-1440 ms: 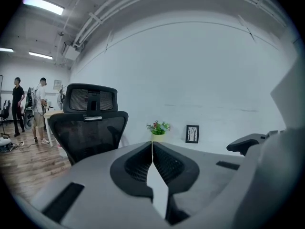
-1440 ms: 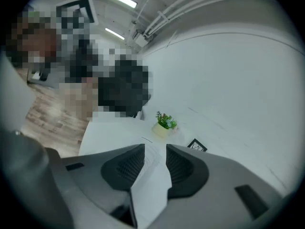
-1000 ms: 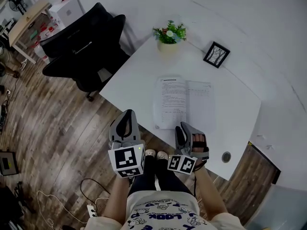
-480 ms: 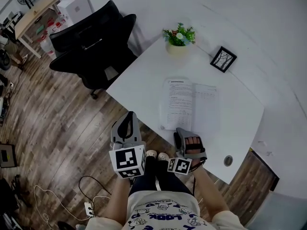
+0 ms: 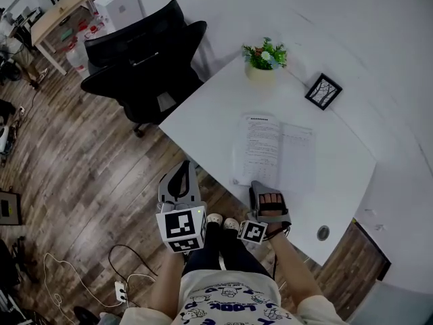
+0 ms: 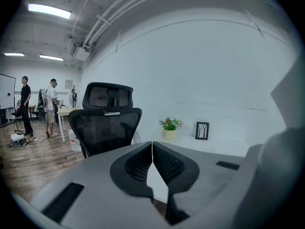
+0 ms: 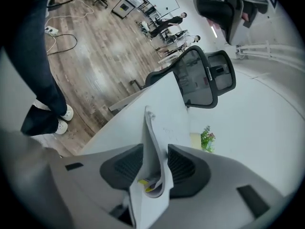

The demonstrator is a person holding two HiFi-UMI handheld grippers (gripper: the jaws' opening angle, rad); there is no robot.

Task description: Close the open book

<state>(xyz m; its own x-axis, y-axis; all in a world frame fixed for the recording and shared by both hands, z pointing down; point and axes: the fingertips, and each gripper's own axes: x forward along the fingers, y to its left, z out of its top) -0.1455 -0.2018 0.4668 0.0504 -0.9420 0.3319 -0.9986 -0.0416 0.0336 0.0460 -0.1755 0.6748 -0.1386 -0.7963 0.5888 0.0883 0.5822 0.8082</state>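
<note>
The open book (image 5: 274, 154) lies flat on the white table (image 5: 203, 114), printed pages up. My right gripper (image 5: 261, 188) is at the book's near edge, rolled onto its side. In the right gripper view the edge of the book (image 7: 151, 128) stands between the two pads of that gripper (image 7: 155, 148), whose jaws are opening; a narrow gap shows beside the paper. My left gripper (image 5: 181, 176) hangs over the wooden floor left of the table, and in its own view that gripper (image 6: 152, 144) has its pads touching and nothing between them.
A black office chair (image 5: 145, 59) stands at the table's far left side. A potted plant (image 5: 265, 59) and a small picture frame (image 5: 323, 91) sit at the back. A round cable hole (image 5: 323, 233) is near the front right corner. Cables (image 5: 122, 263) lie on the floor.
My right gripper has sunk and rolled, and its jaws have come over the book's near edge. The left gripper has drifted slightly. The book has not moved on the table.
</note>
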